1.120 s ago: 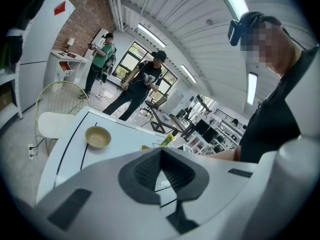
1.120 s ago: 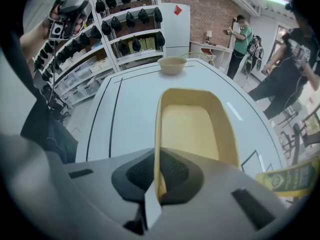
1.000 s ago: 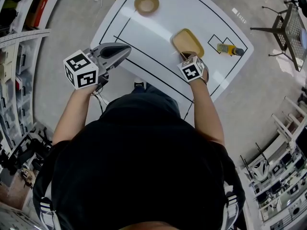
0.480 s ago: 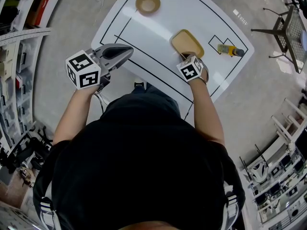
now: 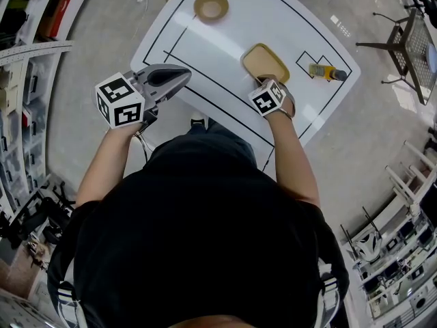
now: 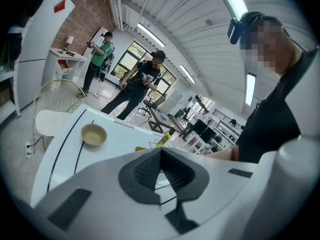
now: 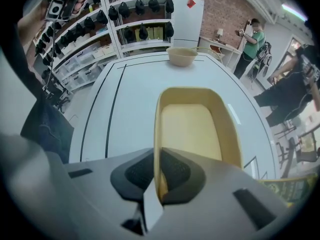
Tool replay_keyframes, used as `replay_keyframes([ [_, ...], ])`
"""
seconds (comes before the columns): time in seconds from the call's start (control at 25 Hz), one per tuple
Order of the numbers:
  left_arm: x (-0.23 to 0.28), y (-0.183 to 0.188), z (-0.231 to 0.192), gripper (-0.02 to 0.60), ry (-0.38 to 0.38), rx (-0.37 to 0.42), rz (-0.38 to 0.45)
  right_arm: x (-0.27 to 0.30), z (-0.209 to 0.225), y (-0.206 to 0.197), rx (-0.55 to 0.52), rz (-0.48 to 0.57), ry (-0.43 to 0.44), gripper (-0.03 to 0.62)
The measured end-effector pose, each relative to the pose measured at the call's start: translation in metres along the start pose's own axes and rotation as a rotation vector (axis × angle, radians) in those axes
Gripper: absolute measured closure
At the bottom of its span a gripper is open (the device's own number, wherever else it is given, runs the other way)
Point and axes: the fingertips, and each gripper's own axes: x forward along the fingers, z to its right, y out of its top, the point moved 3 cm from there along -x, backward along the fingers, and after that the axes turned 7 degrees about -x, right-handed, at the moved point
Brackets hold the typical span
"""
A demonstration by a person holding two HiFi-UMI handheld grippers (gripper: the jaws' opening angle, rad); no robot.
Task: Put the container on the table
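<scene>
A tan rectangular container rests on the white table inside the black lines. My right gripper points steeply down over the container's near end. In the right gripper view the container's near wall stands between the pads of the right gripper; the jaws are opening, and the pads still look to touch the wall. My left gripper hangs off the table's left edge, above the floor. Its jaws meet in the left gripper view, where the left gripper holds nothing.
A tan round bowl sits at the table's far left end. A yellow bottle lies in a small marked box to the right. Shelving stands at the left, chairs and desks at the right. Other people stand beyond the table.
The right gripper's marker cube has tilted and shifted slightly left; the container stays in place on the table. The left gripper has drifted a little to the right.
</scene>
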Motion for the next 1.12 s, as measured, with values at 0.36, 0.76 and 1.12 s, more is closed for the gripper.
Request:
replay_keyframes([
  [0.36,-0.006,0.002,0.004,0.575,-0.010,0.010,0.007,-0.001,-0.003,0.002,0.005,-0.009,0.006,0.499],
  [0.76,-0.022,0.006,0.013,0.575,-0.027,0.035,0.026,-0.023,-0.007,0.010,0.004,-0.017,-0.009,0.484],
  [1.12,-0.046,0.016,0.022,0.575,-0.032,0.076,0.064,-0.063,-0.006,0.030,0.041,0.048,-0.050,0.484],
])
